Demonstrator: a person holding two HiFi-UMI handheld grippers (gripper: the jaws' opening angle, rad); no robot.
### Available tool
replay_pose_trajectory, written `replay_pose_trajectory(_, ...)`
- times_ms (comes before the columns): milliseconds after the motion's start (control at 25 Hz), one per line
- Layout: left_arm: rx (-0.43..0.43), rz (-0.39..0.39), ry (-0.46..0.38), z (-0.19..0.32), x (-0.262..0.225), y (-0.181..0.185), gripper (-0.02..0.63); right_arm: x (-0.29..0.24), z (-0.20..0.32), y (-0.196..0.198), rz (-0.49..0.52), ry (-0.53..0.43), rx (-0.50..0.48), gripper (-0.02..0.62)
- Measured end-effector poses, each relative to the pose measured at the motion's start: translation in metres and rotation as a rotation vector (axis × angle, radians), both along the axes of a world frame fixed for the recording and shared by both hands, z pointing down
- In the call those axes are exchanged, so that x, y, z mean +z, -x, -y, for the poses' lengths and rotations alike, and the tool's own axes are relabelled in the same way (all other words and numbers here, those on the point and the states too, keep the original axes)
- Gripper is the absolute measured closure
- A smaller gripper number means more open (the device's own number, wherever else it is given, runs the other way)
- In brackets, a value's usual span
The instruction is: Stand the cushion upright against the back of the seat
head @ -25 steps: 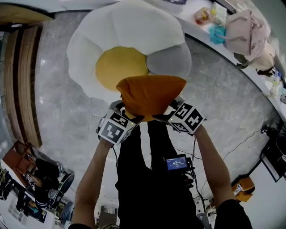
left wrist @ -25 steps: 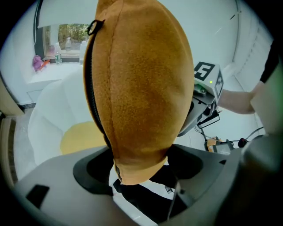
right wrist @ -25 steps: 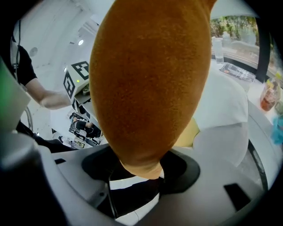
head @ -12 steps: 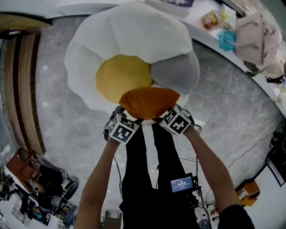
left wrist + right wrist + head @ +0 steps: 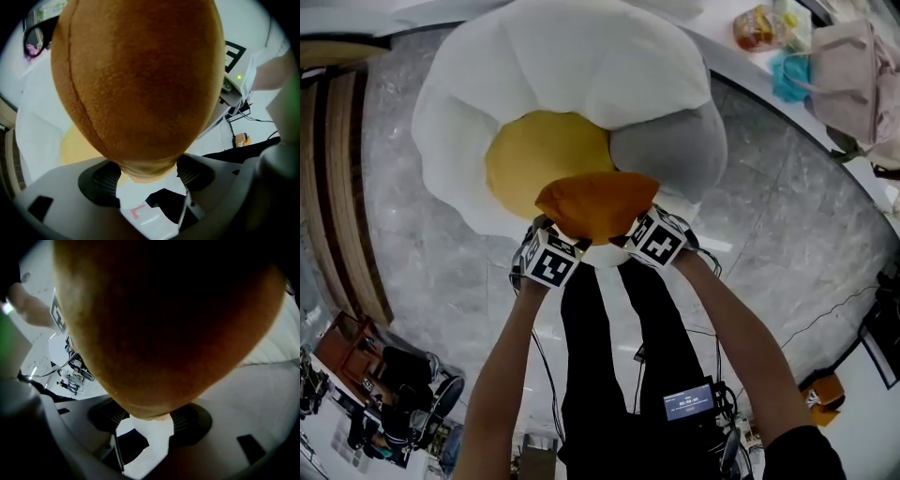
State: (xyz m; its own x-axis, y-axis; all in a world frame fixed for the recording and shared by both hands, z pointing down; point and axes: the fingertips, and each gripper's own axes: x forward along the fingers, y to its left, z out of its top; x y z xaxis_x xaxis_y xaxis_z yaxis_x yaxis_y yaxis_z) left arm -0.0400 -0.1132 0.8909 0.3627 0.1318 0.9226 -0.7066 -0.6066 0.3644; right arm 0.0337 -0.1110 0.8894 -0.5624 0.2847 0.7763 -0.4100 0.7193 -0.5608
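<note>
1. Readable writing: a red "L" (image 5: 135,212) on the left gripper (image 5: 146,174) body. The text on the waist screen (image 5: 692,403) is too small to read.
2. The orange cushion (image 5: 598,204) is at the near edge of the egg-shaped seat (image 5: 562,75), overlapping its yellow centre (image 5: 534,159), with the grey cushion (image 5: 670,150) just right of that centre.
3. The cushion's long axis runs side to side between the grippers. Its near edge is in the jaws and its far edge points to the yellow centre.
4. The left gripper's jaws pinch the cushion's near edge.
5. The right gripper (image 5: 149,417) does the same, with its jaws spread wide on the padding.
</note>
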Motion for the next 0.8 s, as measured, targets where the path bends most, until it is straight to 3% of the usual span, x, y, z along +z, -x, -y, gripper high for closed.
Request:
replay_pose_trajectory(160,0.048,0.007,-0.056,0.033,-0.002,-0.002,0.219,0.003,0.026,-0.003,0.006,0.030,0.084,0.298)
replay_pose_trajectory(400,0.142,0.062,-0.154,0.087,-0.008,0.001,0.221,0.002,0.074,0.002,0.027,-0.038,0.183,0.304)
replay_pose_trajectory(640,0.159,0.160,-0.234,0.138,0.005,0.008,0.232,0.017,0.121,0.008,0.006,-0.140,0.314,0.316)
replay_pose_trajectory(800,0.168,0.208,-0.294,0.161,0.009,0.005,0.265,0.025,0.138,0.006,0.008,-0.137,0.449,0.319)
